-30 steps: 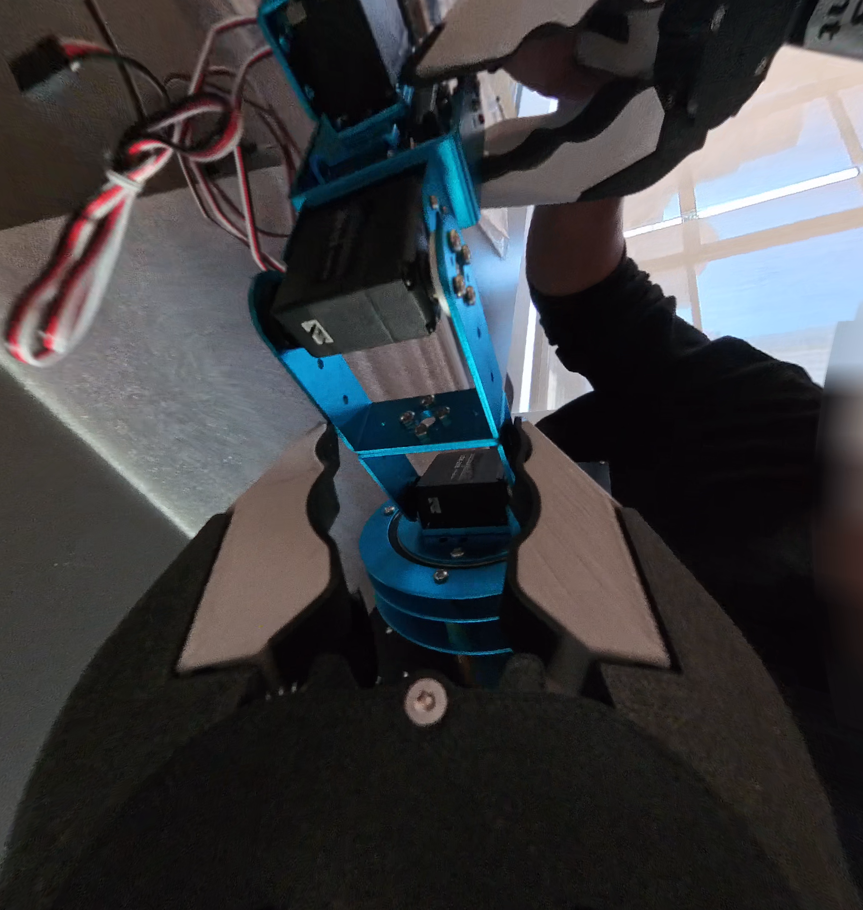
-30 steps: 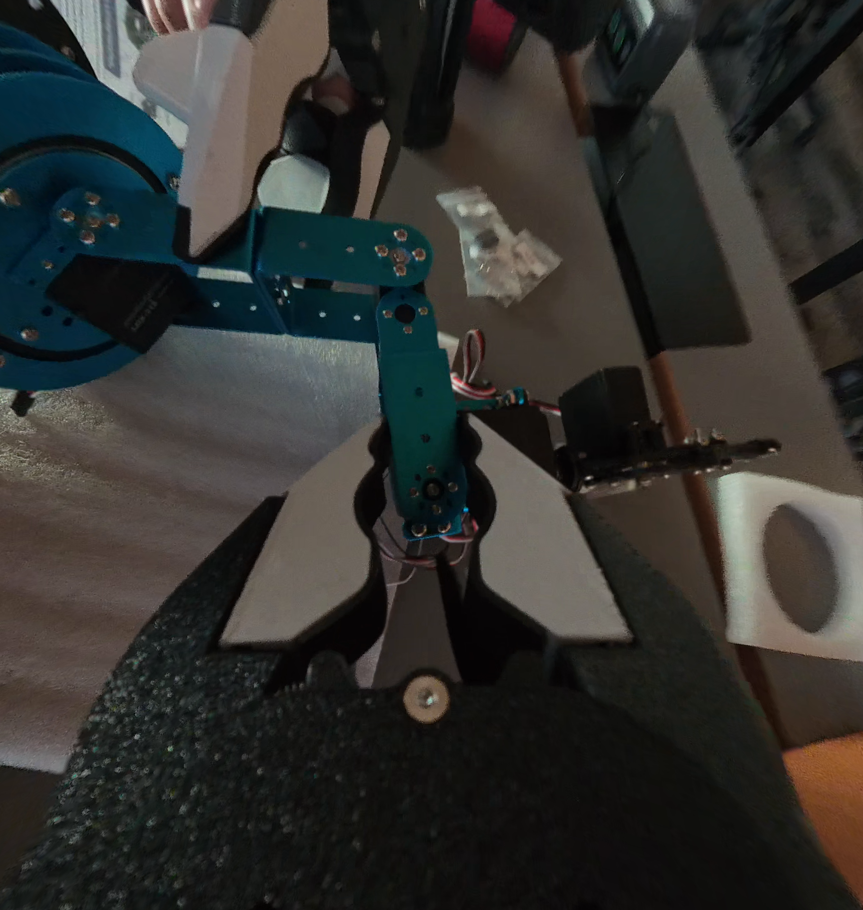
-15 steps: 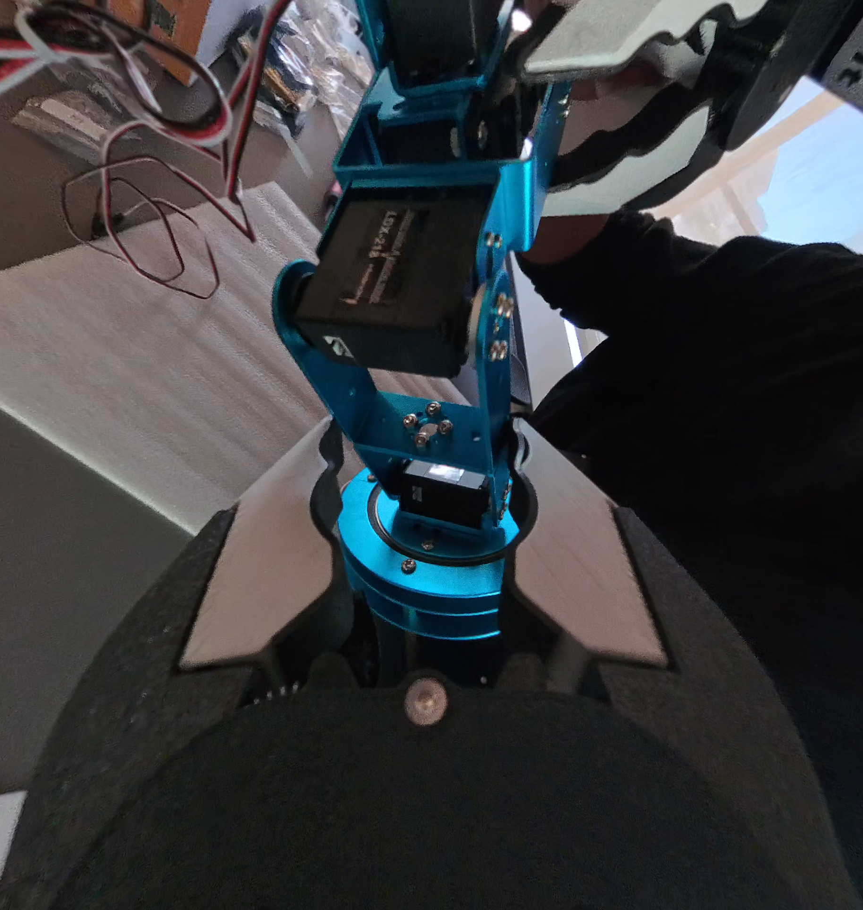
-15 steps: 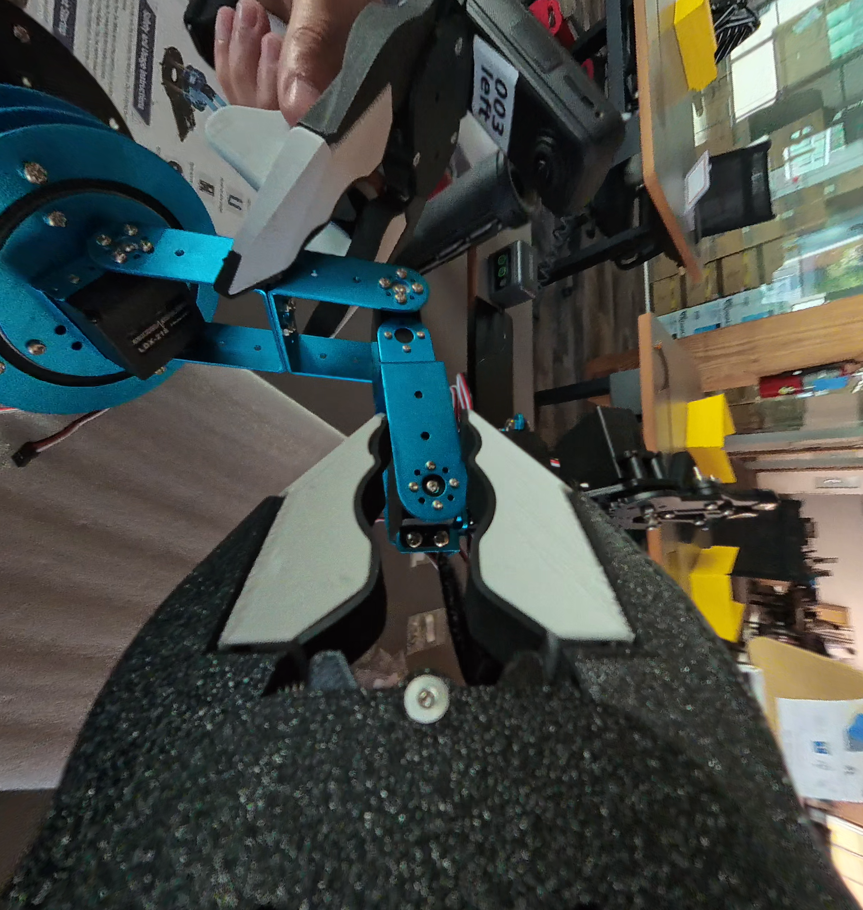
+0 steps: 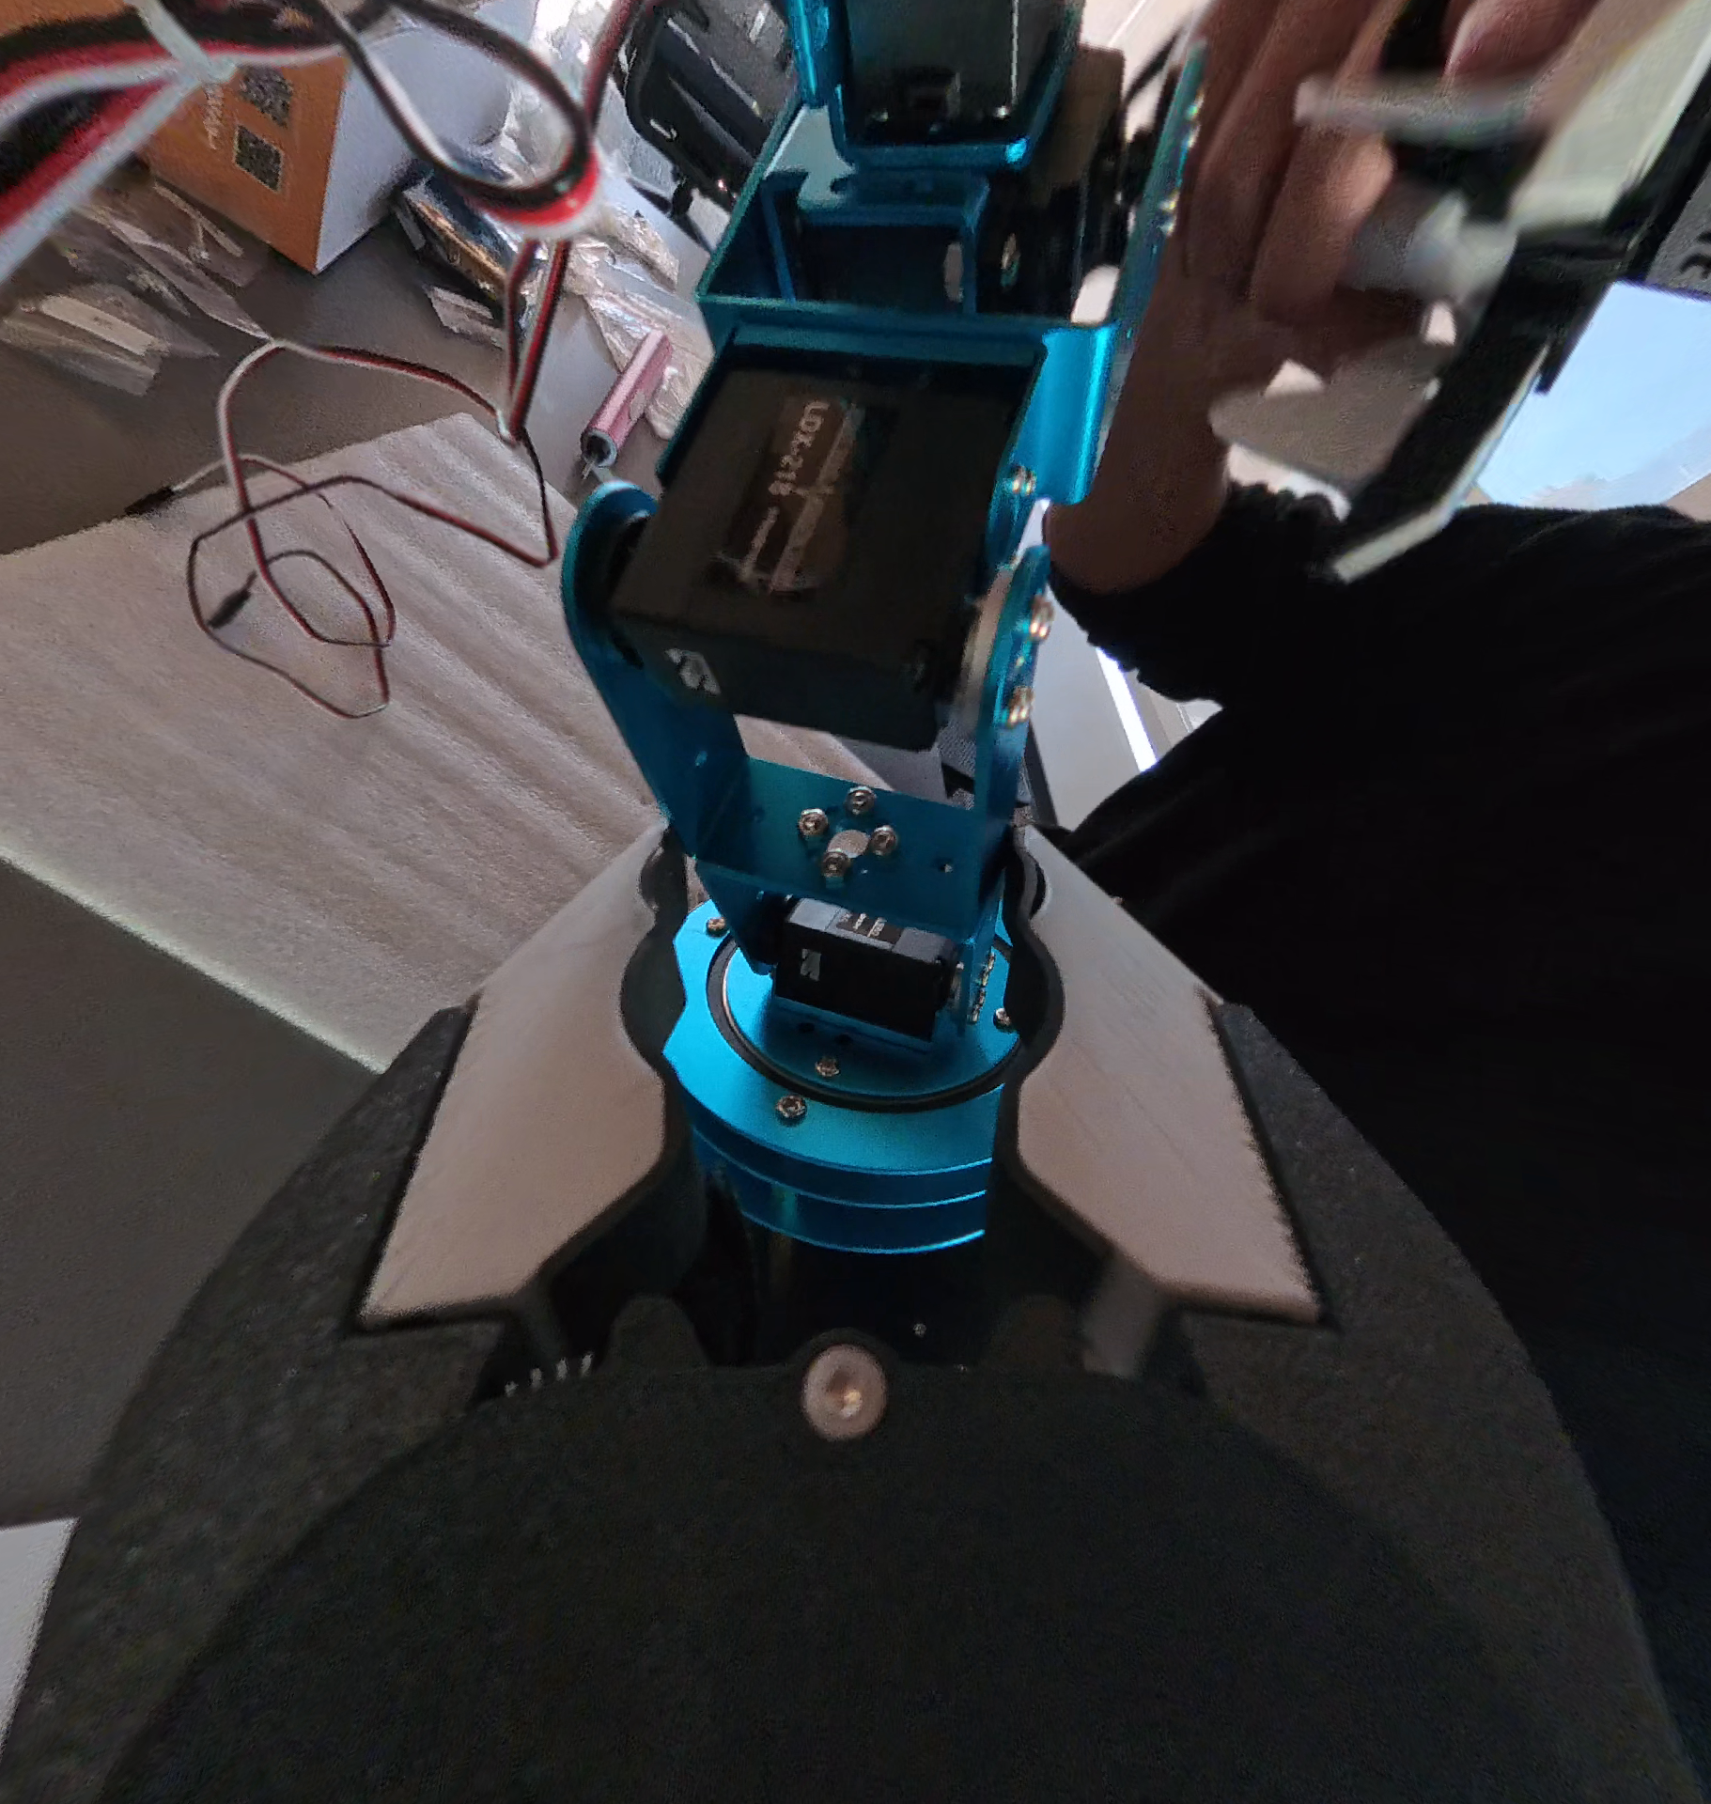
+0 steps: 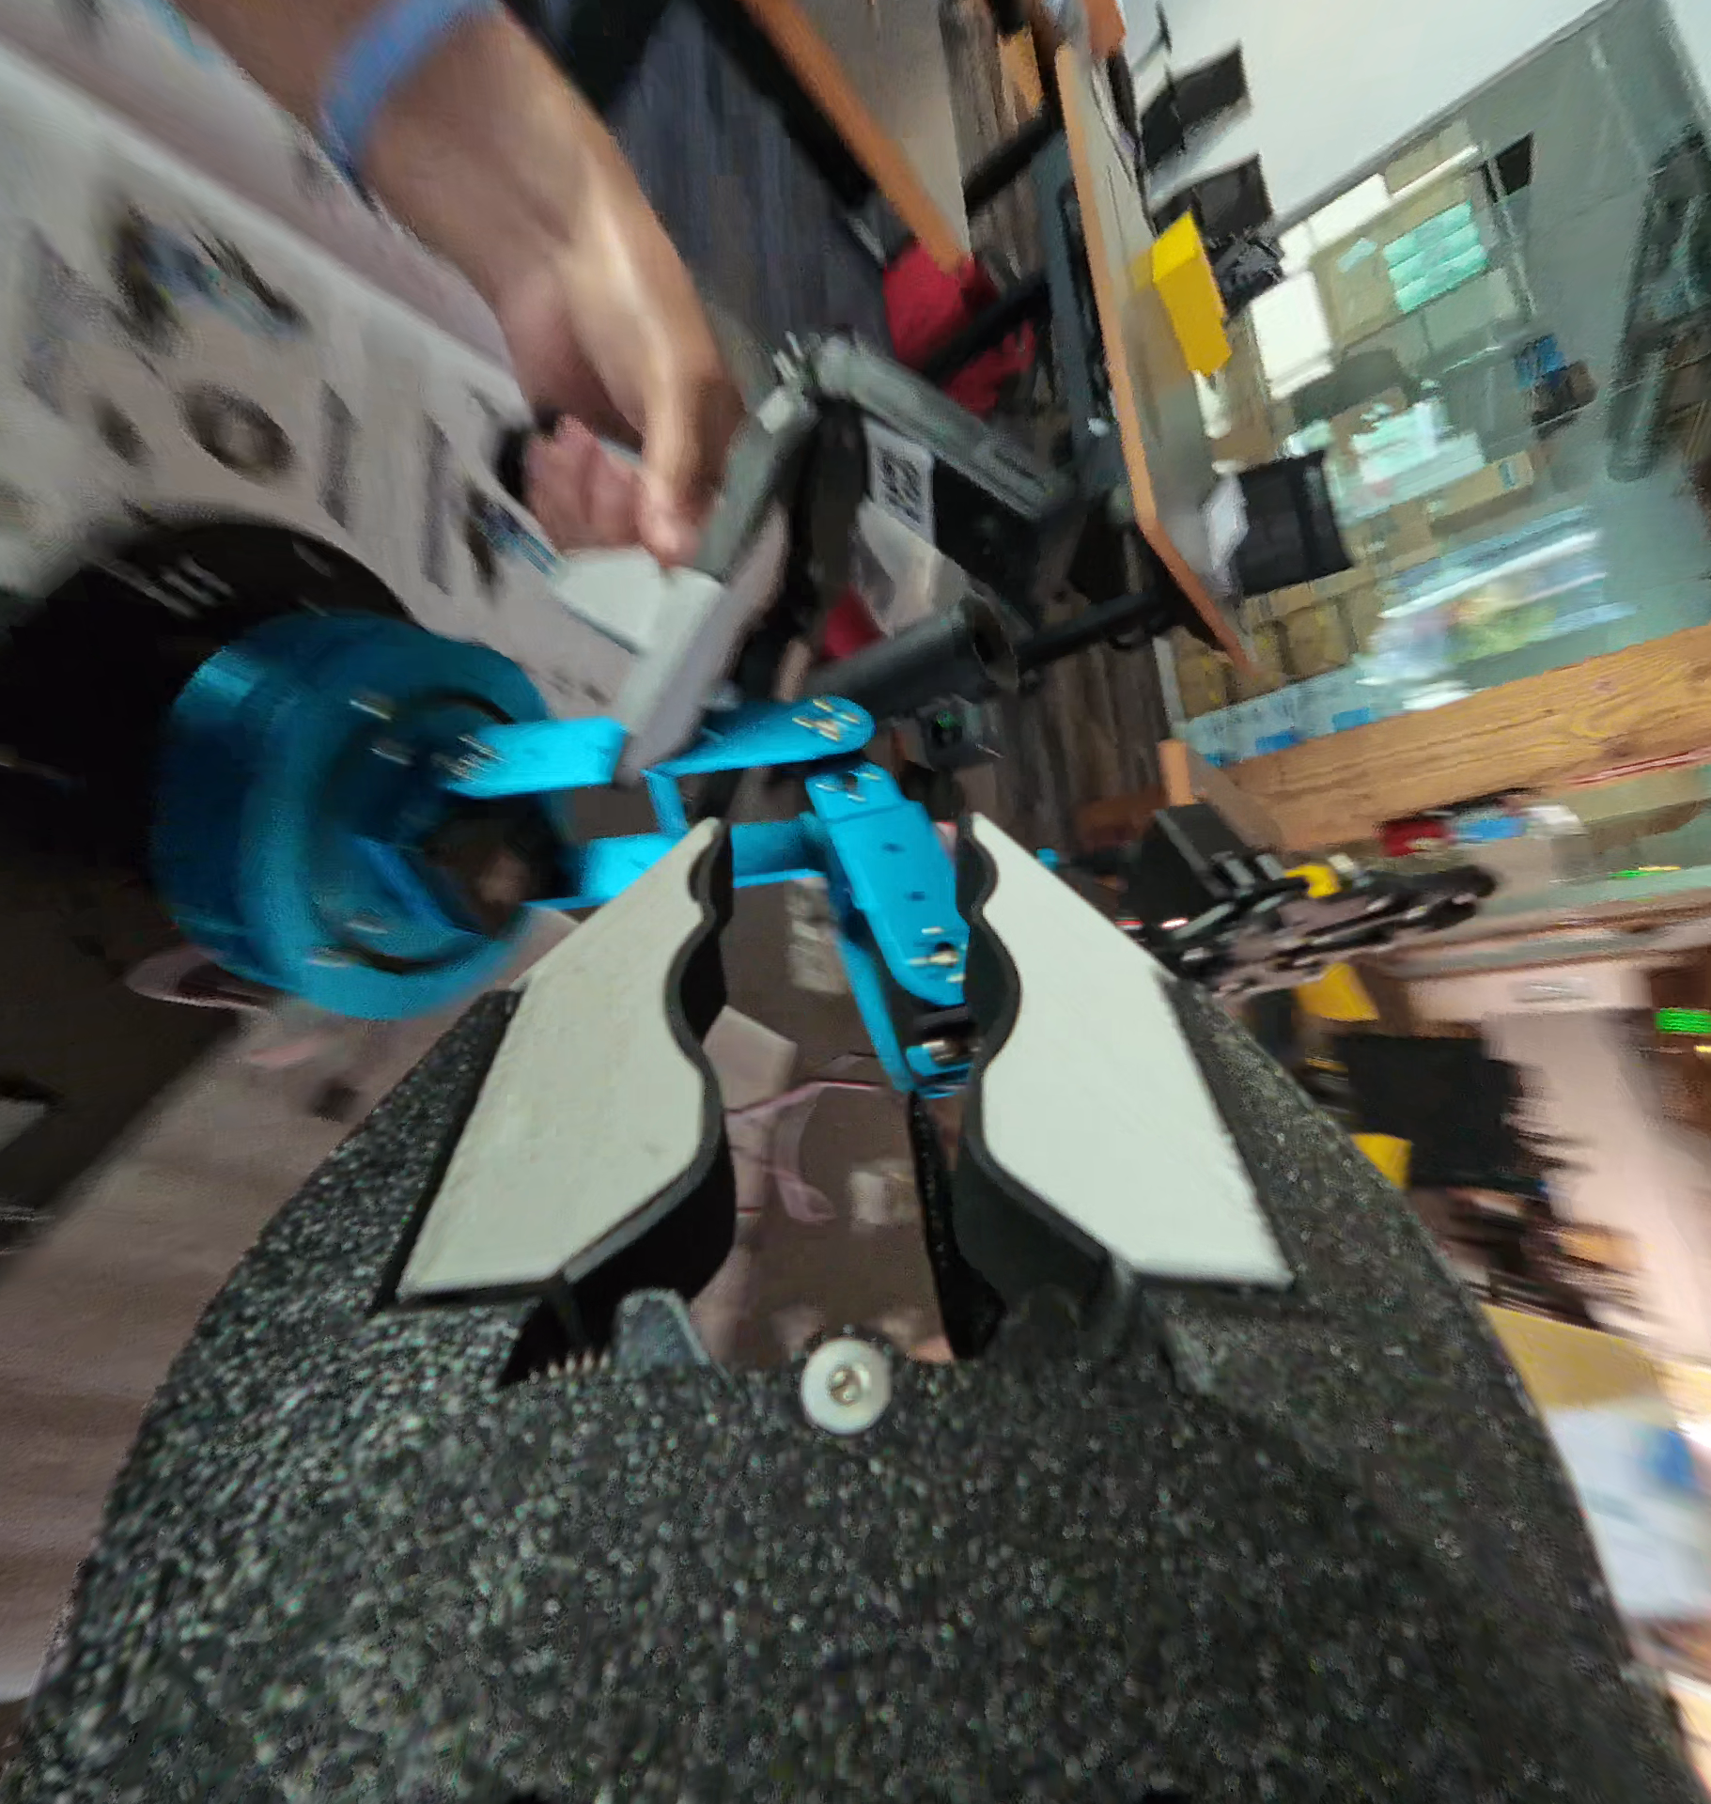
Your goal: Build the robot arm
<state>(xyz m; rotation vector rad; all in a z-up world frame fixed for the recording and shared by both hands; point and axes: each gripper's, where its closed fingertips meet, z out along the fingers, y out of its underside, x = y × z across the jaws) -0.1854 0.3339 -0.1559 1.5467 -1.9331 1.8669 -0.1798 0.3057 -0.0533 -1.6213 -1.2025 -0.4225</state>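
Observation:
A small blue metal robot arm with black servos (image 5: 802, 556) is held up in the air. My left gripper (image 5: 841, 879) is shut on its round blue base (image 5: 836, 1123). In the right wrist view the base (image 6: 343, 820) is at the left, with the left gripper's pale finger (image 6: 695, 625) and a hand (image 6: 588, 322) beside it. My right gripper (image 6: 841, 830) has its jaws apart around the arm's upper blue link (image 6: 895, 908), which lies against the right finger. The right gripper also shows blurred at the top right of the left wrist view (image 5: 1417, 195).
Red, white and black servo wires (image 5: 295, 586) hang over a white foam mat (image 5: 246, 781). An orange and white box (image 5: 275, 146) and a pink tool (image 5: 627, 390) lie behind. A black claw part (image 6: 1300, 908) sits right of the link, under wooden shelves (image 6: 1466, 713).
My right gripper's jaws have spread and no longer clamp the blue link. Both views have swung, with much blur on the right. My left gripper keeps its hold on the base.

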